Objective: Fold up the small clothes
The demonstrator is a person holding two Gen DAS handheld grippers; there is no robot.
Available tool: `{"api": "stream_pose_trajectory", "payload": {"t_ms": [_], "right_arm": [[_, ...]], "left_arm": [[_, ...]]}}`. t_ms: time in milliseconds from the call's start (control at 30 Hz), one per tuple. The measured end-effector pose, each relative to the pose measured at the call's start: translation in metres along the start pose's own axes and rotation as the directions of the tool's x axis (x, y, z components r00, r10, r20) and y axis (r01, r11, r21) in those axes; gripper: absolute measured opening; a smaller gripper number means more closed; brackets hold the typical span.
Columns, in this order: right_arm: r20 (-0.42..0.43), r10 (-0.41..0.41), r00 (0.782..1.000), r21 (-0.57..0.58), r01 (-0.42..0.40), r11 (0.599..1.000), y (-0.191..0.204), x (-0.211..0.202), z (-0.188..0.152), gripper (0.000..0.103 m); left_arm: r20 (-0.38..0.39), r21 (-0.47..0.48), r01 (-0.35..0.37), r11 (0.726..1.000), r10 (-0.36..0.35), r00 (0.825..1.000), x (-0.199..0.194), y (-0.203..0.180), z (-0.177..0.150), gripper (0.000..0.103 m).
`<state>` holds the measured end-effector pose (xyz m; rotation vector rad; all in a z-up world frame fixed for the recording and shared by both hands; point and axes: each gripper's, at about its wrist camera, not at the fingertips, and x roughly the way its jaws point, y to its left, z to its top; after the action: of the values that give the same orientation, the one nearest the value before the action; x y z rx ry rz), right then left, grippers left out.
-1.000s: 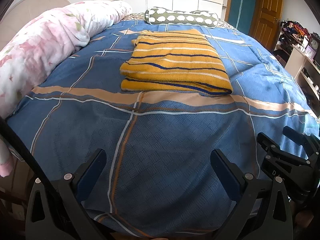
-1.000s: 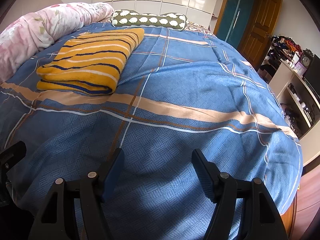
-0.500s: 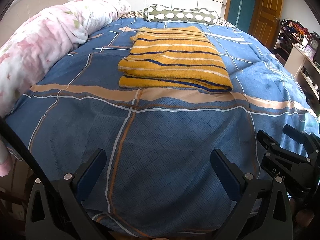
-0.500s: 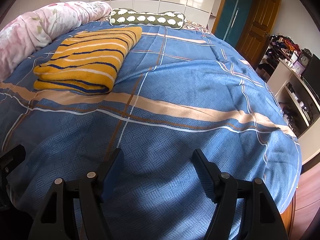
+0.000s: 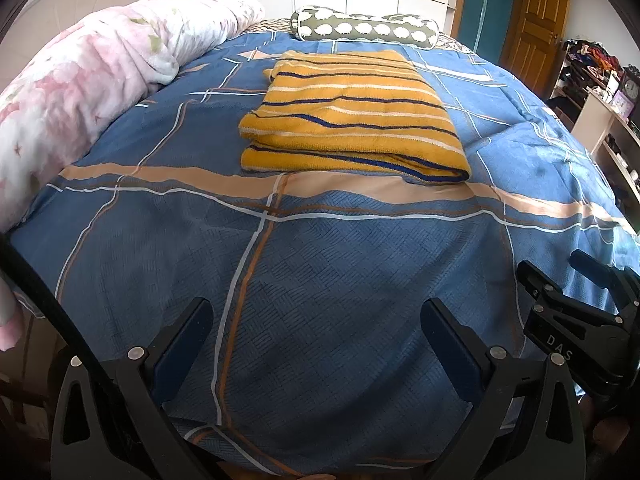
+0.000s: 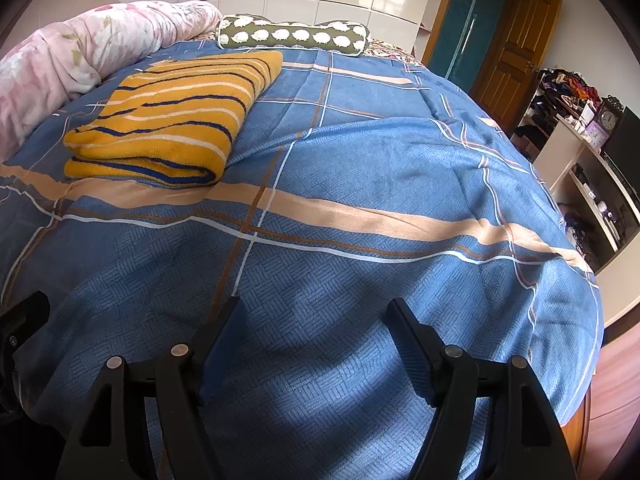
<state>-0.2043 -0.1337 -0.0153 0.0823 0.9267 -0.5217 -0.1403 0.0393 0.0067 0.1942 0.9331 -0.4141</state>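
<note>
Left gripper (image 5: 316, 320) sits low over the near edge of the bed, pointing fwd along the cover; fingers spread wide, nothing btwn them; right gripper (image 6: 316, 320) same pose just beside it, fingers also spread and empty, its body visible at the right edge of the left wrist view w/ white letters "DAS" on black plastic; pads look dark blue, frames matte black w/ silver rivets. Folded sweater (image 5: 352, 116) lies flat mid-bed, well apart from both grippers; mustard knit, navy and white stripes, rectangular stack. Blue bedspread (image 5: 320, 280) has woven basket-weave texture w/ tan and white lines; pink floral quilt (image 5: 80, 80) bunched along the left; green bolster pillow (image 5: 368, 30), cylindrical, white sheep-like print, at the far end.
</note>
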Motion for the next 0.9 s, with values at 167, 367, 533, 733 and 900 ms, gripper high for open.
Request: {"api": "stream_pose_trajectory", "payload": {"t_ms": [167, 367, 533, 733, 900], "right_arm": [[-0.004, -0.005, 1.0, -0.002, 0.005, 1.0, 0.0, 0.0006, -0.0004, 0.079], [-0.004, -0.004, 1.0, 0.002, 0.004, 1.0, -0.0006, 0.0007, -0.0006, 0.08], [-0.004, -0.004, 1.0, 0.002, 0.004, 1.0, -0.0011, 0.001, -0.0007, 0.08], [-0.004, -0.004, 1.0, 0.003, 0.004, 1.0, -0.0013, 0.0013, -0.0005, 0.08], [-0.004, -0.004, 1.0, 0.003, 0.004, 1.0, -0.0014, 0.0012, -0.0005, 0.081]], "left_arm": [[-0.002, 0.003, 0.001, 1.0, -0.001, 1.0, 0.0005, 0.0006, -0.0006, 0.103], [-0.008, 0.005, 0.001, 1.0, -0.001, 1.0, 0.0021, -0.0001, -0.0021, 0.103], [-0.01, 0.006, 0.002, 1.0, -0.002, 1.0, 0.0023, -0.0006, -0.0025, 0.103], [-0.011, 0.006, 0.004, 1.0, -0.004, 1.0, 0.0028, -0.0008, -0.0032, 0.103], [-0.018, 0.009, 0.008, 1.0, -0.007, 1.0, 0.0047, -0.0011, -0.0042, 0.103]]}}
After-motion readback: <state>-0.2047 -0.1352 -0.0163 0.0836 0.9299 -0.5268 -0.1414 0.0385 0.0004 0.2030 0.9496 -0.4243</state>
